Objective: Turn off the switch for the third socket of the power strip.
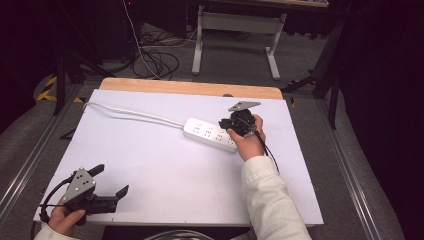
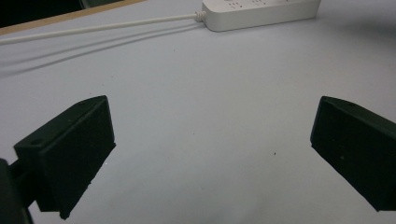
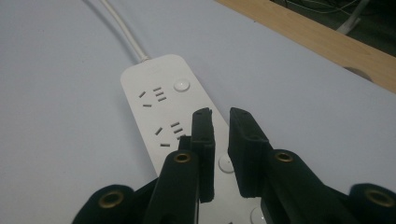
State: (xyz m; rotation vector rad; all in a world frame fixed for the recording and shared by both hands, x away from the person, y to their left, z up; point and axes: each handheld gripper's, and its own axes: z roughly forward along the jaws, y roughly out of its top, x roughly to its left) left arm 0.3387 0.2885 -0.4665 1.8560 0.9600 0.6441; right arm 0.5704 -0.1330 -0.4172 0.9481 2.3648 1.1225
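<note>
A white power strip [image 1: 207,133] [image 2: 261,14] [image 3: 159,107] lies right of centre on the white board, and its cord [image 1: 130,114] [image 3: 123,32] runs off to the far left. My right gripper [image 1: 231,123] [image 3: 220,112] hovers over the strip's right half. Its jaws stand almost together with nothing between them, above a round button [image 3: 225,164]. A second button [image 3: 181,85] sits near the cord end. My left gripper [image 1: 112,178] [image 2: 215,107] rests at the board's near left corner, open wide and empty, pointing toward the strip.
The white board [image 1: 165,165] lies on a wooden table whose edge [image 1: 190,87] [image 3: 317,35] shows at the back. Behind it on the floor stand a white desk frame [image 1: 235,22] and loose cables [image 1: 155,60].
</note>
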